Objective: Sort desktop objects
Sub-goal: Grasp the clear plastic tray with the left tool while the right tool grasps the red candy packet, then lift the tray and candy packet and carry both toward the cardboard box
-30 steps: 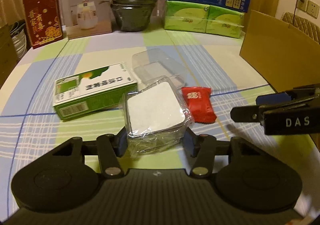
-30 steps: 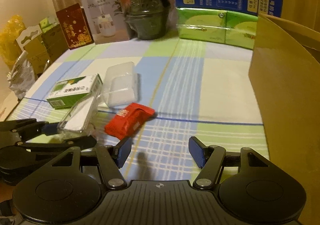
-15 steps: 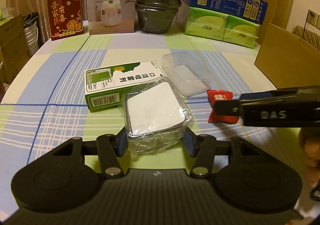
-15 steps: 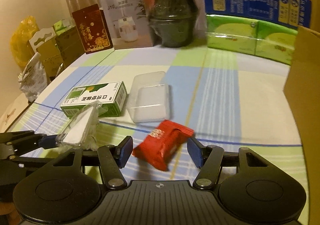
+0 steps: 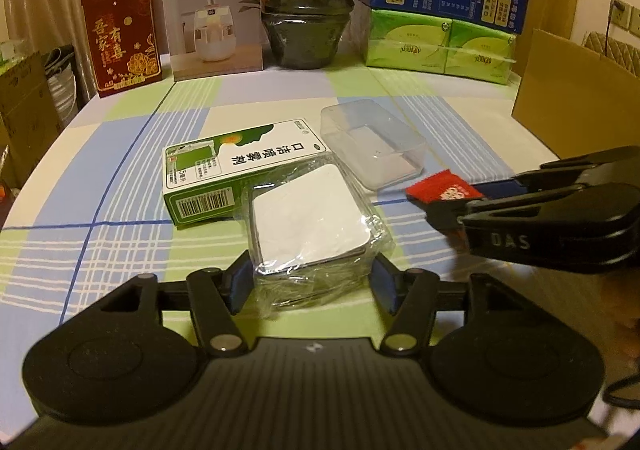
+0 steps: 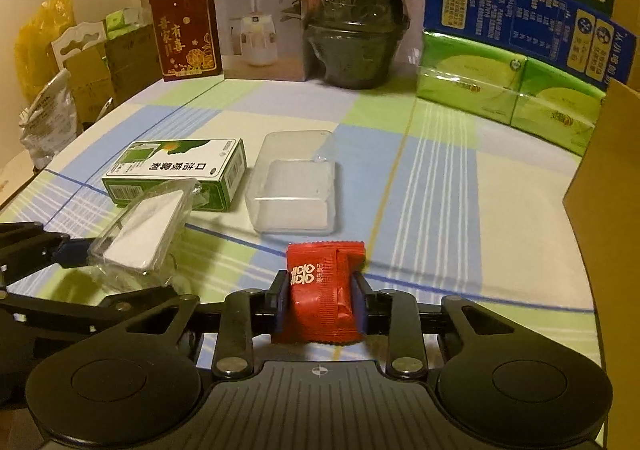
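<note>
A white square box in loose clear wrap (image 5: 308, 222) sits tilted between the pads of my left gripper (image 5: 312, 282). Its jaws are opening, though the pads still touch the wrap. From the right wrist view the same box (image 6: 144, 234) hangs at the left gripper's tip (image 6: 60, 250). My right gripper (image 6: 320, 302) is closing on a red candy packet (image 6: 320, 290), both pads against its sides. In the left wrist view that packet (image 5: 436, 190) pokes out of the right gripper (image 5: 444, 206). A green-and-white carton (image 5: 240, 174) and a clear plastic box (image 5: 372, 142) lie just behind.
An open cardboard box (image 5: 576, 98) stands at the right edge of the checked tablecloth (image 5: 120, 154). Along the back stand a red gift box (image 5: 120, 34), a humidifier carton (image 5: 212, 10), stacked black pots (image 5: 308, 10) and green tissue packs (image 5: 440, 46).
My right gripper slid forward over the red packet and shut on it. The left gripper's jaws have widened a little around the wrapped box.
</note>
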